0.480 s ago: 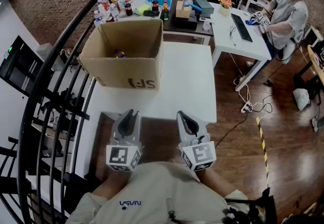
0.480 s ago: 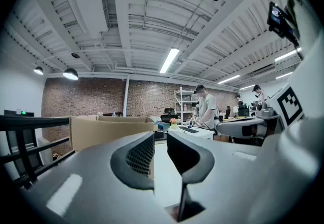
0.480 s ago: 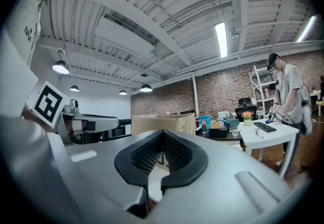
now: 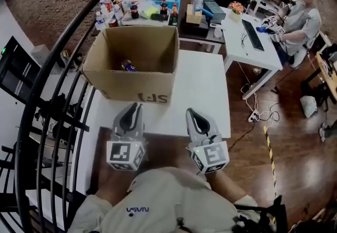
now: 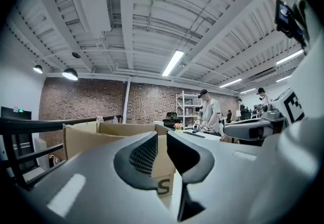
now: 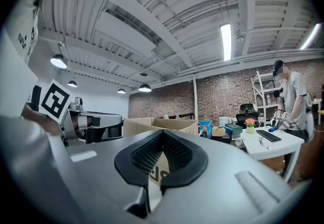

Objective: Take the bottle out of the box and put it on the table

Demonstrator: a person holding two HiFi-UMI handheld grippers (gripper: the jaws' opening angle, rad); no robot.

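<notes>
An open cardboard box (image 4: pixel 150 47) stands on the far left part of the white table (image 4: pixel 202 89). A small bottle (image 4: pixel 128 65) with a blue label lies on the box's floor. My left gripper (image 4: pixel 135 106) hovers level over the table's near edge, short of the box, its jaws a little apart with nothing between them. My right gripper (image 4: pixel 191 113) is beside it, shut and empty. The box (image 5: pixel 83 137) fills the left gripper view behind the left gripper (image 5: pixel 162 139). The box (image 6: pixel 159 125) also shows beyond the right gripper (image 6: pixel 163 134).
A black railing (image 4: pixel 63 58) runs along the table's left side. Behind the box a cluttered table (image 4: pixel 152 8) holds several bottles and a blue tray. A person (image 4: pixel 297 16) sits at a white desk (image 4: pixel 253 37) at the far right. Cables (image 4: pixel 260 110) lie on the wooden floor.
Both grippers have edged forward toward the box. The head view has shifted, so the box sits a bit lower and nearer in frame.
</notes>
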